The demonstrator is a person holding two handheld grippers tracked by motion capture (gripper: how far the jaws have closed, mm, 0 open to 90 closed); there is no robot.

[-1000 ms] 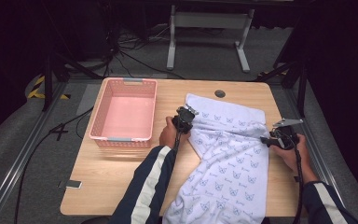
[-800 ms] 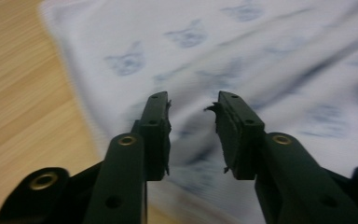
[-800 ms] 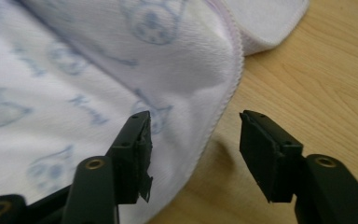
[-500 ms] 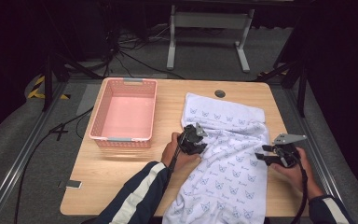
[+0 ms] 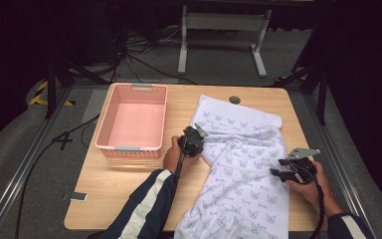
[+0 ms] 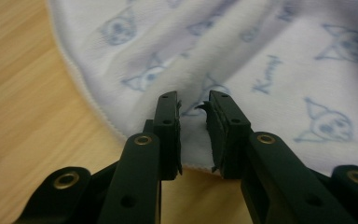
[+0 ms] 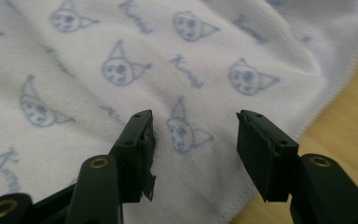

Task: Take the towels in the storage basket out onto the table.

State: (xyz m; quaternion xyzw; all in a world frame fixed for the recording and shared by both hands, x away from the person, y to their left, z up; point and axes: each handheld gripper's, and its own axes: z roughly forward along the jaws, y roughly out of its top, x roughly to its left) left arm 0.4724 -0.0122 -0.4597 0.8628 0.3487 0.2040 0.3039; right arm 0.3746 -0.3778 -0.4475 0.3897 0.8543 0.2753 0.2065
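The towel (image 5: 243, 169) — white, printed with small blue cat faces — lies spread over the right half of the table (image 5: 124, 184), its near end hanging over the front edge; compared with a second ago its far left part has bunched into diagonal folds and the left edge has been drawn inward and toward the person. The left hand-held gripper (image 5: 195, 138) has come back along that left edge from a spot farther up the table; its jaws have just been closing and now stand almost together, with a pinch of the towel's hem between the pads (image 6: 168, 135) — contact on both sides looks likely, though a narrow gap shows near the tips. The right hand-held gripper (image 5: 284, 172) has slid nearer along the right edge, and its jaws stand well apart over the cloth, gripping nothing, the hem just below them. Judgement: the left side is being gathered for a fold or lift, the right has yet to take hold — so the towel is not ready to be raised evenly. Pink slotted basket (image 5: 132, 124), empty, sits on the table's left half, just beside the left hand. Table: light wood grain, a small round cable port (image 5: 235, 99) at the far edge. Room: dark, grey carpet, cables, a metal stand behind.
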